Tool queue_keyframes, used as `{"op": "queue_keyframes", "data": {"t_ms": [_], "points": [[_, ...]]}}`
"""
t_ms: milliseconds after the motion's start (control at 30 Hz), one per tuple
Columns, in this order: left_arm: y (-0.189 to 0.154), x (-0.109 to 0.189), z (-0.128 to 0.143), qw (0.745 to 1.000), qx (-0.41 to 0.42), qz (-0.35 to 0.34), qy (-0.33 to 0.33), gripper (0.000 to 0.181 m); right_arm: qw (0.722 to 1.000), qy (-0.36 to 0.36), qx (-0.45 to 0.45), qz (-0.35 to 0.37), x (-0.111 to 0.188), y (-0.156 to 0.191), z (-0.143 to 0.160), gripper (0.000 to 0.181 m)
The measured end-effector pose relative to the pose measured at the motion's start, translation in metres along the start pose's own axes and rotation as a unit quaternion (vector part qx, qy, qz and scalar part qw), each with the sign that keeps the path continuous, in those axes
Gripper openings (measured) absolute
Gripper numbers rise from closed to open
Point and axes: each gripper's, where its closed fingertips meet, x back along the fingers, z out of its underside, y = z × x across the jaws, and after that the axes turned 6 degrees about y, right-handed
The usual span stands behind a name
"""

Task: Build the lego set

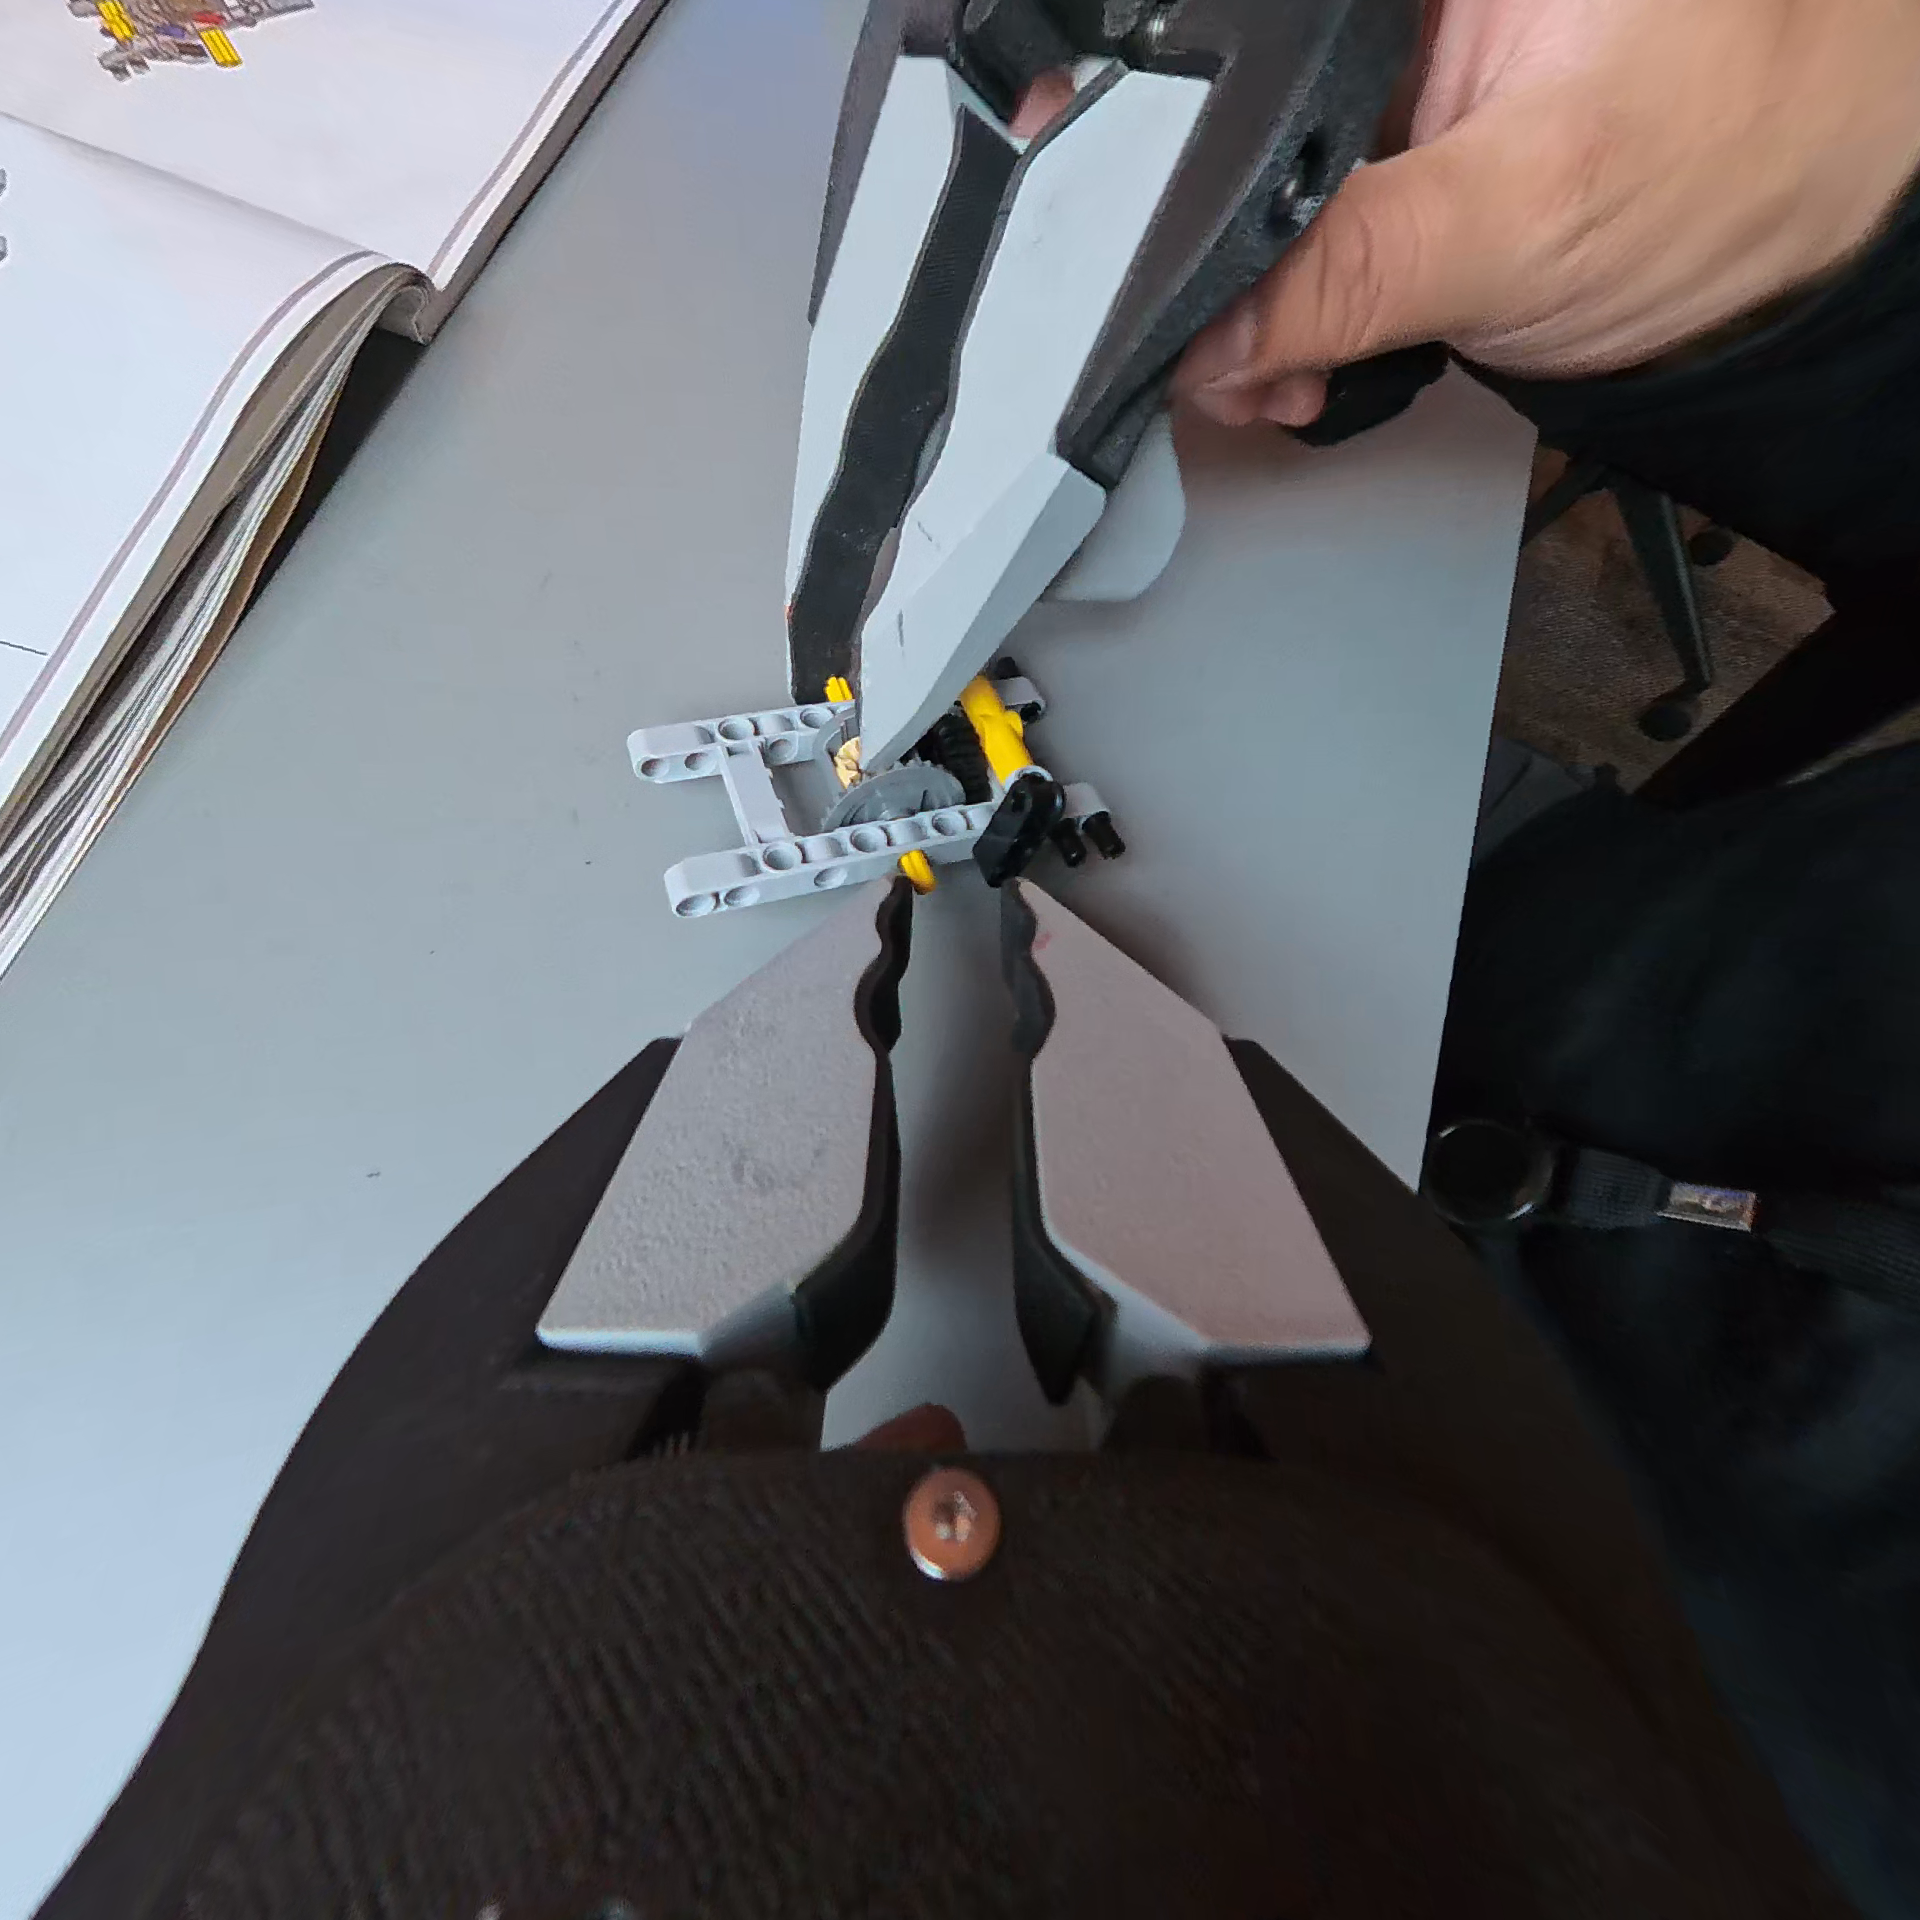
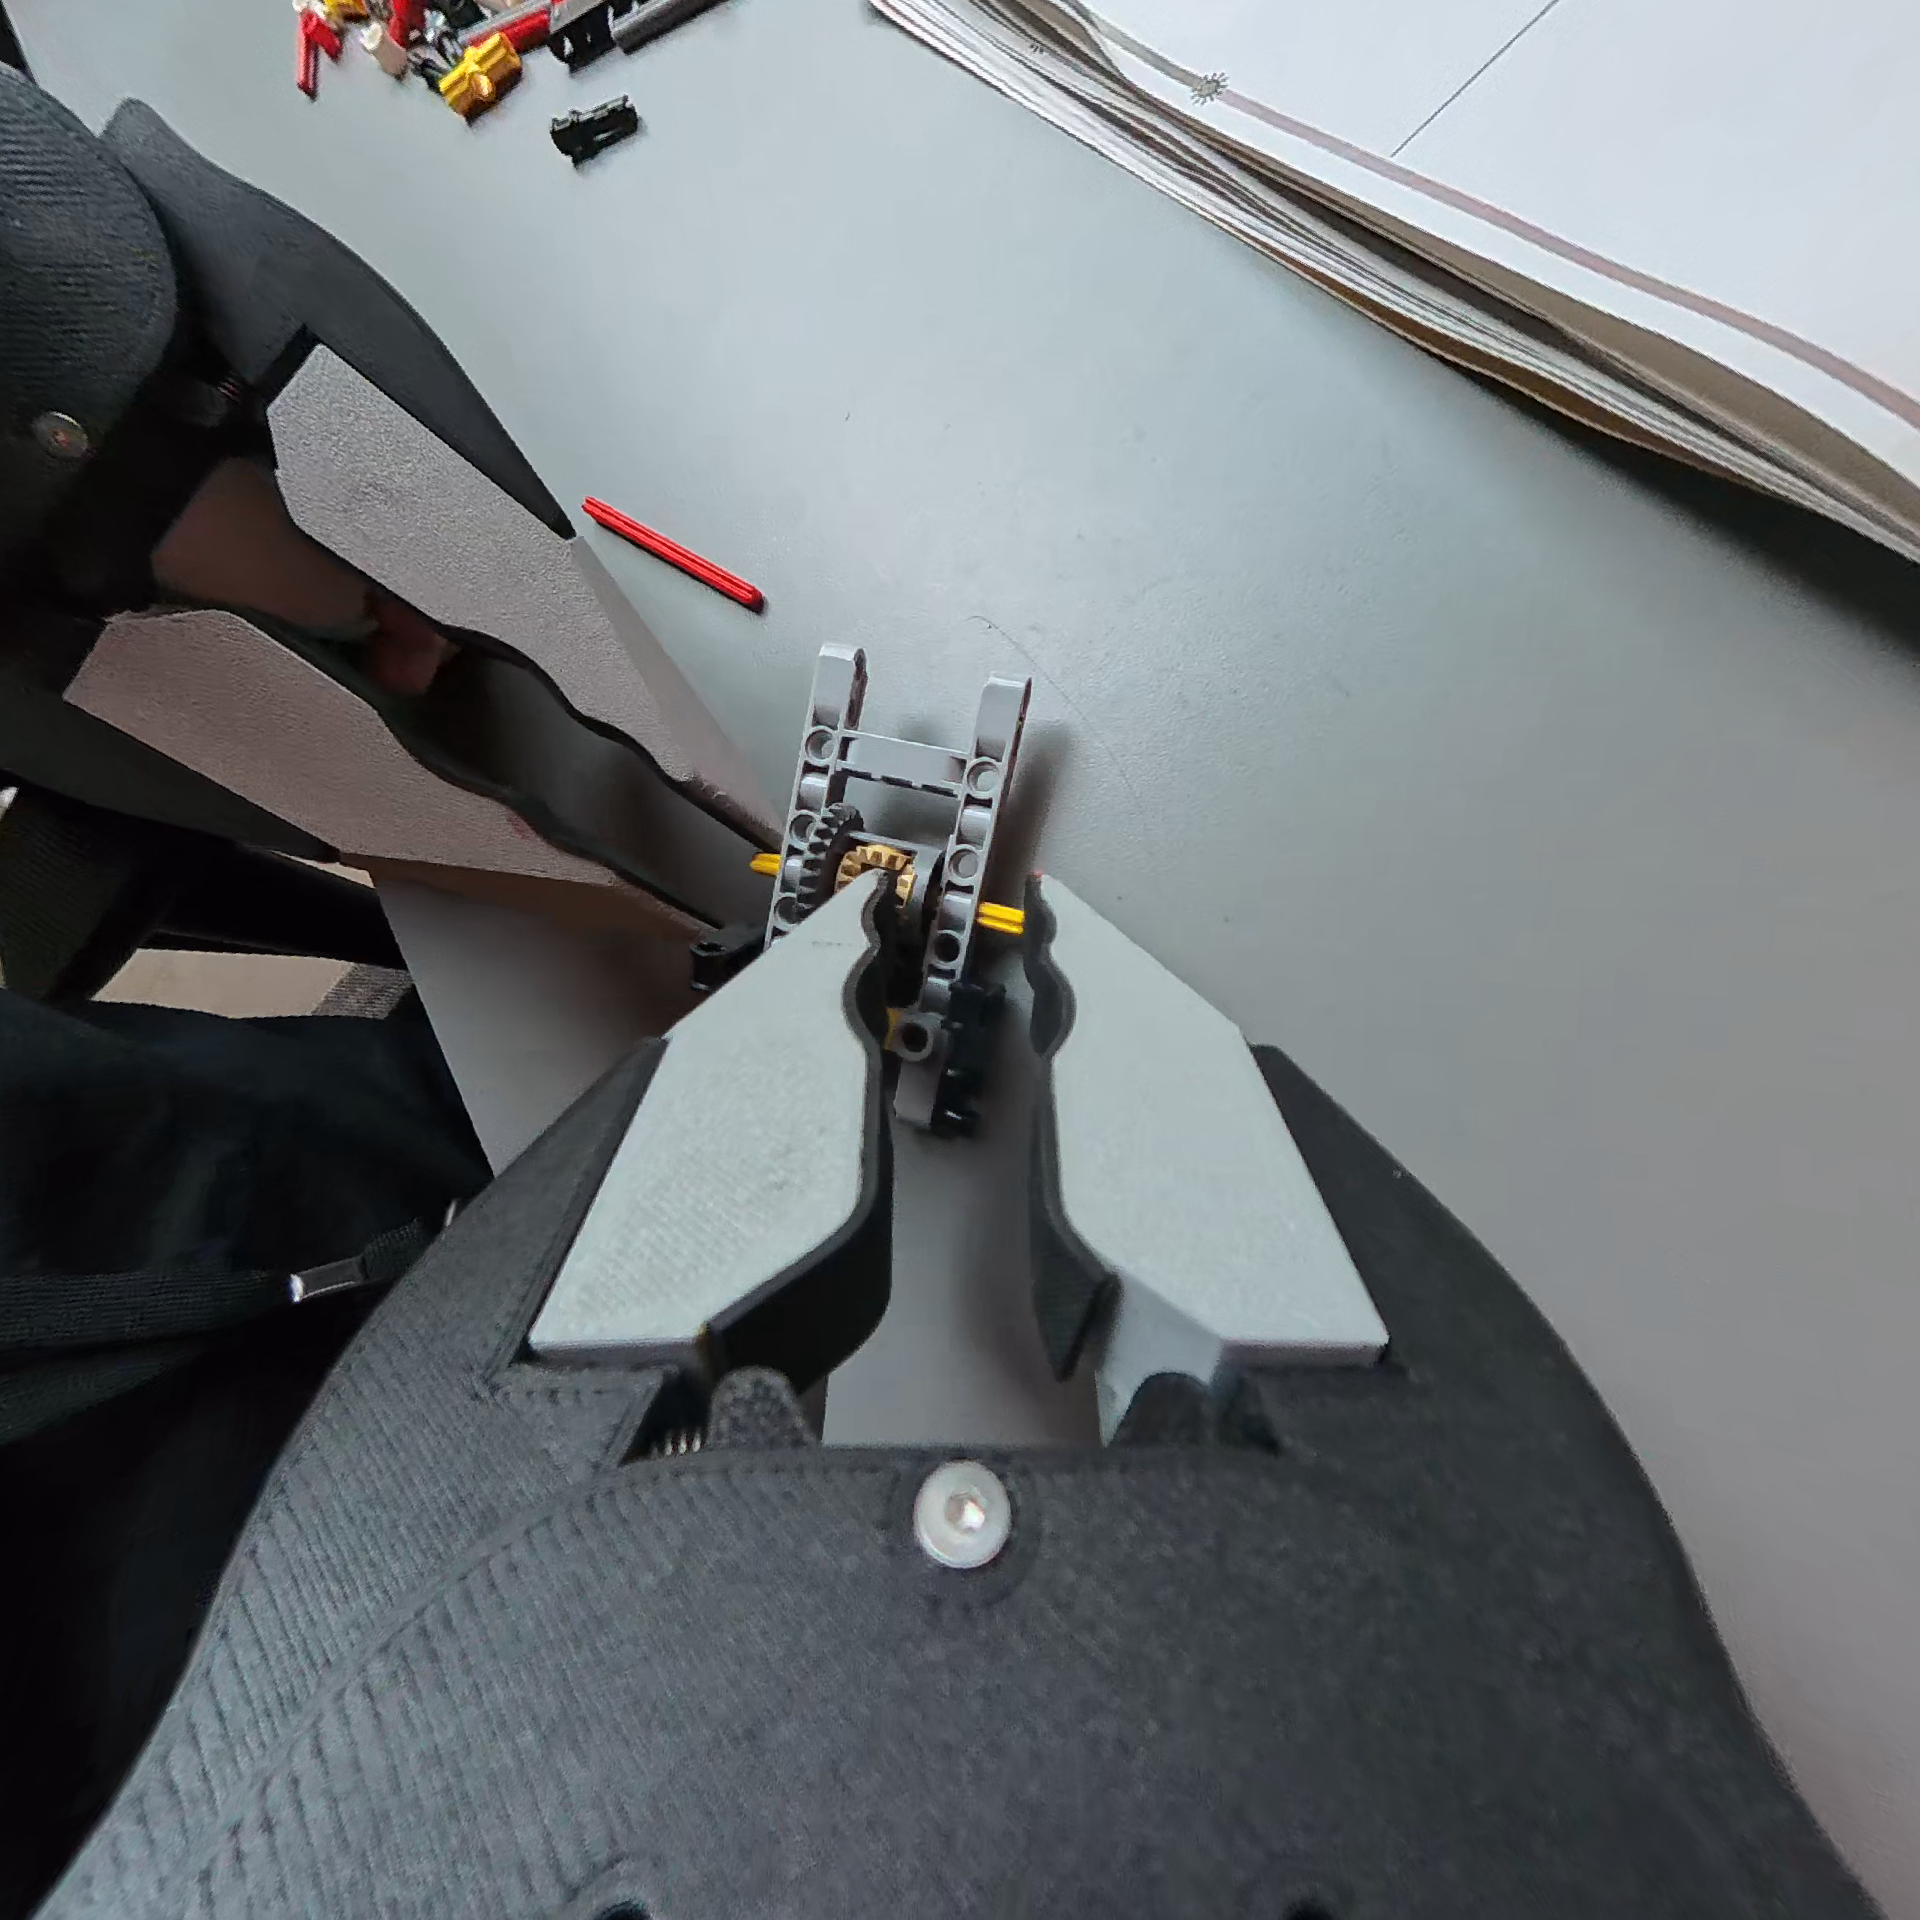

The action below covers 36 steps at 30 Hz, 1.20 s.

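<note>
A small lego assembly (image 1: pixel 831 847) lies on the grey table (image 1: pixel 312 1039): a light grey beam frame with grey, black and tan gears, yellow axles and black pins. It also shows in the right wrist view (image 2: pixel 904 753). My right gripper (image 2: pixel 954 885) straddles the frame's far beam, one finger on the tan gear and the other against the yellow axle end. It comes in from above in the left wrist view (image 1: pixel 840 717). My left gripper (image 1: pixel 956 894) is slightly open and empty, its tips against the frame's near side by a yellow axle end and a black connector. It enters the right wrist view from the left (image 2: pixel 753 878).
An open instruction book (image 1: pixel 208 364) lies at the far left and also shows in the right wrist view (image 2: pixel 1558 208). A red axle (image 2: pixel 673 553) lies beyond the assembly. Loose pieces (image 2: pixel 457 52) and a black part (image 2: pixel 592 130) lie farther off. The table edge (image 1: pixel 1475 727) is close by. One gripper's finger ends stand about 4 cm off the other's.
</note>
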Motion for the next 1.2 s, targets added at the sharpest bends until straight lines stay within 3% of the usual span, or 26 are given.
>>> {"op": "queue_keyframes", "data": {"t_ms": [67, 167, 333, 500, 600, 700, 833, 1000, 1067, 1200], "points": [[-0.001, -0.001, 0.0, 1.0, 0.0, -0.001, 0.0, 0.013, 1.0, 0.001, 0.019, 0.001, 0.0, 0.003, 0.0, 0.013], [-0.001, -0.001, 0.0, 1.0, -0.001, -0.003, 0.001, 0.012, 0.999, 0.002, 0.046, 0.021, 0.0, 0.004, -0.001, 0.012], [0.0, -0.001, 0.001, 1.0, 0.007, 0.004, 0.002, 0.001, 0.999, -0.008, 0.044, -0.012, -0.001, 0.007, -0.001, 0.011], [-0.006, 0.002, 0.003, 1.0, 0.009, 0.016, -0.002, 0.004, 0.996, -0.03, 0.085, -0.01, 0.002, 0.013, -0.002, 0.013], [-0.006, 0.009, 0.006, 1.0, 0.004, 0.001, -0.007, 0.011, 0.993, -0.052, 0.101, 0.005, 0.015, 0.012, -0.002, 0.04], [-0.003, 0.021, 0.001, 1.0, -0.005, -0.002, -0.019, 0.021, 0.993, -0.065, 0.094, 0.022, 0.025, 0.005, 0.002, 0.042], [0.031, 0.04, -0.012, 0.999, -0.027, -0.031, -0.026, 0.024, 0.996, -0.056, 0.072, 0.0, 0.02, 0.001, 0.005, 0.039], [0.029, 0.025, -0.001, 0.993, -0.073, 0.081, 0.045, 0.029, 0.996, -0.035, 0.047, -0.06, 0.008, 0.006, 0.002, 0.034], [0.028, 0.016, 0.007, 0.989, -0.092, 0.095, 0.072, 0.026, 0.996, -0.017, 0.056, -0.063, 0.003, 0.005, 0.006, 0.022], [0.025, 0.007, 0.013, 0.983, -0.119, 0.111, 0.086, 0.012, 0.995, -0.006, 0.065, -0.077, 0.0, 0.008, 0.006, 0.02]]}}
